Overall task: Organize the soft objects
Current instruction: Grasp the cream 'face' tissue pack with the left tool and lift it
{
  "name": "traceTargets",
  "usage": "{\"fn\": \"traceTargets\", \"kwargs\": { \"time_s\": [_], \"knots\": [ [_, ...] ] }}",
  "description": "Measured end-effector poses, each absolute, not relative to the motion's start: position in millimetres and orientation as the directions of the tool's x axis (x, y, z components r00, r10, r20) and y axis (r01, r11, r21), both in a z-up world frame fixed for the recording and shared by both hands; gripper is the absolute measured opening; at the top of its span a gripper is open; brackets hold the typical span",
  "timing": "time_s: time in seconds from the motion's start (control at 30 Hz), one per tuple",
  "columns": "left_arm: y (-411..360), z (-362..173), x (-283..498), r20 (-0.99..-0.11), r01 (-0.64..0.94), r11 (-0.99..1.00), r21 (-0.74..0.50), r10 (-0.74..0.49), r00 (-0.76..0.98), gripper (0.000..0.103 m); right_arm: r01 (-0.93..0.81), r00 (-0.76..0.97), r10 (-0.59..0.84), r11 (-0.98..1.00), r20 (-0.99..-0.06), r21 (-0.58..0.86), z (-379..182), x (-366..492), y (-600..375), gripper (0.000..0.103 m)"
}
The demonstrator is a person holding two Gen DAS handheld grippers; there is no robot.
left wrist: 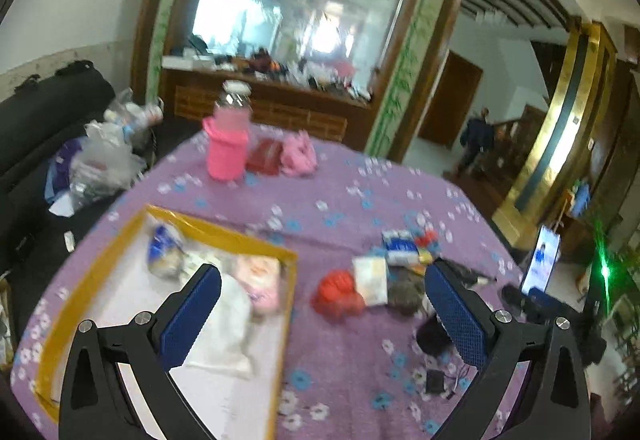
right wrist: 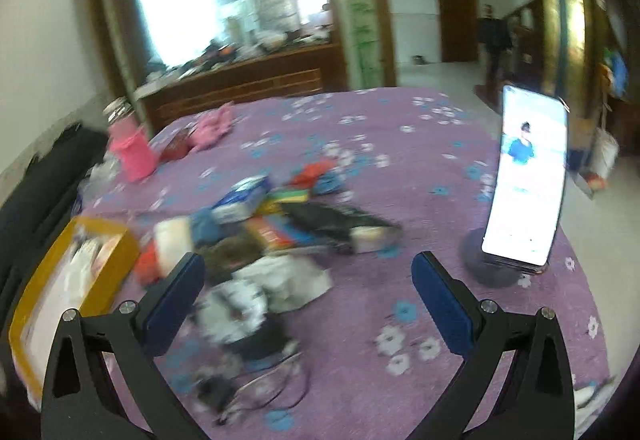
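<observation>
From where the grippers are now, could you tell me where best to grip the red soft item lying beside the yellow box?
Probably pinch the red bundle across its rounded middle, from above: it lies low and crumpled on the tablecloth, apparently touching the white packet.

Your left gripper has two matte black fingers, each an open triangular frame with a slot-shaped cutout near its base. A blue pad with a fine cross-hatched texture faces inward on each finger. Two round silver screw heads sit on each finger just behind its pad. Your right gripper is built the same: black frames, blue pads, paired silver screws.
</observation>
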State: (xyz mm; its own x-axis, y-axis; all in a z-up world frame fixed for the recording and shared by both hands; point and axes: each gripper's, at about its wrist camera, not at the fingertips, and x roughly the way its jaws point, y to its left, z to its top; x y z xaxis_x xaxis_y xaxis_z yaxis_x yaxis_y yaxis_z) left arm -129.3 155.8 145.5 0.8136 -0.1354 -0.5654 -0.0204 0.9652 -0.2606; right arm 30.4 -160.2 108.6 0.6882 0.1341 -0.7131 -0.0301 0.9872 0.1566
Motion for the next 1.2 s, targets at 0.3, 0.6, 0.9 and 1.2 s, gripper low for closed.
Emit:
{"fn": "traceTargets", "kwargs": {
  "time_s": [0.3, 0.6, 0.9, 1.2],
  "knots": [
    [118.1, 107.7, -57.7, -0.715, -0.013, 0.968, -0.25, -0.176, 0.677, 0.102, 0.08, 0.718, 0.094, 0.973, -0.689, 0.216, 77.0, 45.8, -206.2, 0.103],
    [59.7, 68.6, 47.9, -0.792, -0.012, 0.996, -0.094, -0.067, 0.607, 0.1, 0.056, 0.691, 0.1, 0.98, -0.716, 0.191, 64.0, 50.8, -201.1, 0.103],
    [32.3, 37.1, 69.3, -0.856, 0.109, 0.991, -0.083, -0.127, 0.501, 0.034, 0.044, 0.677, 0.071, 0.99, -0.732, 0.136, 57.9, 55.0, -189.6, 0.103],
    [49.0, 83.6, -20.0, -0.803, 0.271, 0.949, -0.159, -0.285, 0.524, 0.077, 0.056, 0.654, 0.084, 0.986, -0.752, 0.159, 53.0, 54.2, -194.3, 0.103]
  ]
}}
